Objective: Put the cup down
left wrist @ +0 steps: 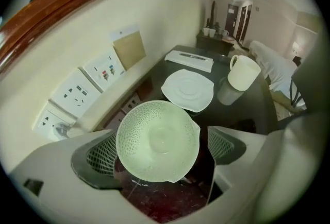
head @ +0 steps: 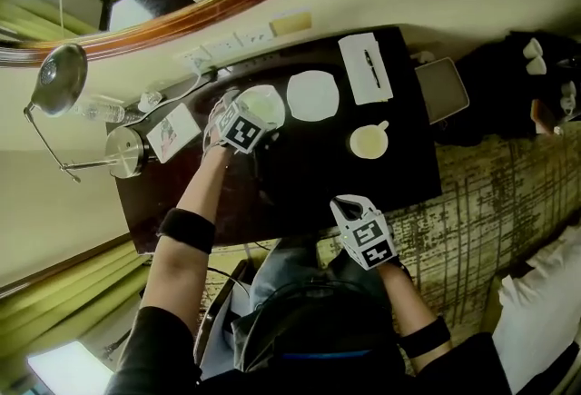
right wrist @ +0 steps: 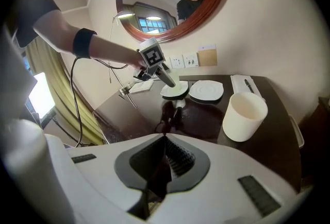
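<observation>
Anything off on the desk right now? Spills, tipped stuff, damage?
Nothing spilled, tipped or broken. The one mild oddity: the cup stands upright on the bare desk, apart from both saucers, while the white saucer and the pale green saucer lie empty side by side.

Dark table (head: 300, 175) against the wall. On it, left to right: lamp base (head: 125, 151), card (head: 172, 132), green dish (left wrist: 157, 140), saucer (head: 313, 95) just beside, notepad (head: 361, 75) with pen (head: 372, 68). Cup (head: 369, 143) upright nearer front edge, apart.
</observation>
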`<state>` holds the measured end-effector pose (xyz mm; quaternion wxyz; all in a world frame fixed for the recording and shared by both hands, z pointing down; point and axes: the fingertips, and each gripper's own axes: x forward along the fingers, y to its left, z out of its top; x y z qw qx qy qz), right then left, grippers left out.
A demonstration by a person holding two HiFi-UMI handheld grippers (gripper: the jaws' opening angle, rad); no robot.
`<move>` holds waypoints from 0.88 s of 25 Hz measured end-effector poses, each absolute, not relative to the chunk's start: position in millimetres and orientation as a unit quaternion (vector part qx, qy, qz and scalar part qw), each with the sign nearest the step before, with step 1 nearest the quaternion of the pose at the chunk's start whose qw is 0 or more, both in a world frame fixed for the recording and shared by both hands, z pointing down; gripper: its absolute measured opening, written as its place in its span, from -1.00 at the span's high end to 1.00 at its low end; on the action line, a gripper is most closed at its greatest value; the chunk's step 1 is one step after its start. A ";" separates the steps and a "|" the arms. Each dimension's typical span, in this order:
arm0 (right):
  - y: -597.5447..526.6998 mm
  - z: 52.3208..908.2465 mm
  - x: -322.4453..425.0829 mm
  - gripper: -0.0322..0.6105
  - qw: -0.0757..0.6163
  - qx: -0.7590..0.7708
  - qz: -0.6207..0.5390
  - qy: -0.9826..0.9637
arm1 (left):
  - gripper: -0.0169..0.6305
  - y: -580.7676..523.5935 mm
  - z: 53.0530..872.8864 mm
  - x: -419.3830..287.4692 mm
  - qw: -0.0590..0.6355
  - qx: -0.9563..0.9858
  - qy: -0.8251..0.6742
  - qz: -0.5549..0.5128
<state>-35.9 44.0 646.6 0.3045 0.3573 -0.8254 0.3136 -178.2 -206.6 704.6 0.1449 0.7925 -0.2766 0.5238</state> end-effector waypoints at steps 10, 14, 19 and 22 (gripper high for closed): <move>48.9 641.6 -31.3 0.82 0.297 0.358 0.313 -0.828 | -0.26 -205.5 686.1 -185.9 0.131 0.787 -0.307 0.519; 46.9 637.7 -24.3 0.82 0.296 0.357 0.309 -0.831 | -0.26 -194.2 664.1 -169.2 0.126 0.800 -0.298 0.505; 48.7 634.2 -15.8 0.82 0.296 0.352 0.305 -0.834 | -0.26 -159.9 644.6 -135.1 0.121 0.819 -0.270 0.492; 48.9 636.5 -6.9 0.82 0.301 0.349 0.304 -0.834 | -0.26 -138.6 643.2 -110.9 0.123 0.825 -0.256 0.488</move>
